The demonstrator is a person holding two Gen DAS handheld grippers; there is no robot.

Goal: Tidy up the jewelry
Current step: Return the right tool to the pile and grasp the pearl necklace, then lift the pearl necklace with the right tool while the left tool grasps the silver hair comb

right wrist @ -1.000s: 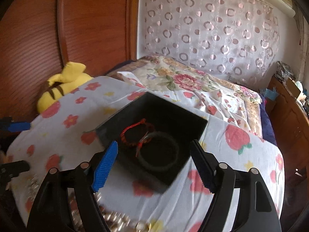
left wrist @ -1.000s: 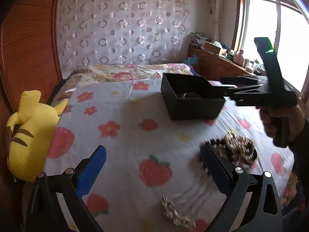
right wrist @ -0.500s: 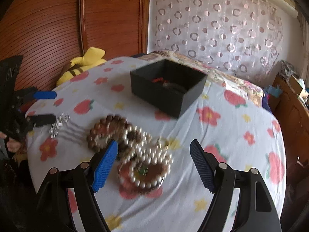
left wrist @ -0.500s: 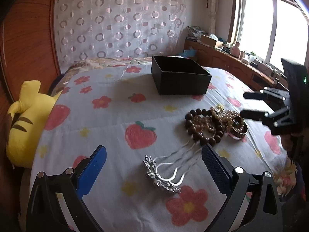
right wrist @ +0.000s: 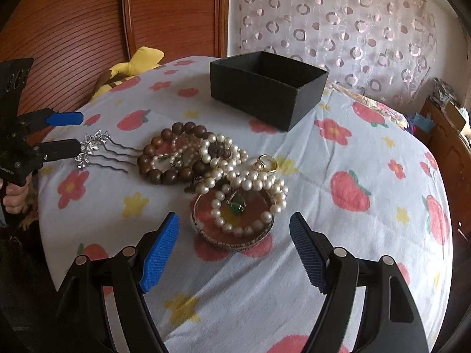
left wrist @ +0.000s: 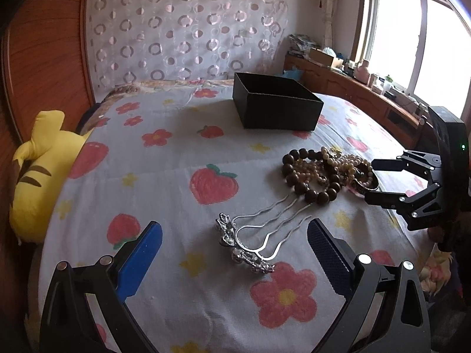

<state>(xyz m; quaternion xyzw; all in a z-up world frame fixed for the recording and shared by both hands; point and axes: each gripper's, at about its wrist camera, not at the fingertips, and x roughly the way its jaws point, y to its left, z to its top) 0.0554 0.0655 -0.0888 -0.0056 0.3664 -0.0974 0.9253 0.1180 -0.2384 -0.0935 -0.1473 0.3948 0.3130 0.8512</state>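
Note:
A black open box [left wrist: 275,106] [right wrist: 265,88] stands on the flowered bedspread. A pile of jewelry lies nearer: a dark wooden bead bracelet [left wrist: 306,176] [right wrist: 167,156], pearl strands [right wrist: 244,176], a gold ring [right wrist: 268,163], a round bangle [right wrist: 232,223] with a green pendant [right wrist: 237,207]. A silver hair comb [left wrist: 253,241] [right wrist: 97,150] lies apart. My left gripper [left wrist: 235,256] is open, low over the comb. My right gripper [right wrist: 234,250] is open, just before the bangle. Both are empty.
A yellow plush toy [left wrist: 38,161] lies at the bed's left edge by the wooden headboard [right wrist: 88,29]. A patterned curtain [left wrist: 182,29] hangs behind. A wooden cabinet with clutter [left wrist: 353,88] runs under the window on the right.
Both grippers have pulled back from the black box to the near side of the bed. The right one was over the box and now faces the jewelry pile; the left faces the comb.

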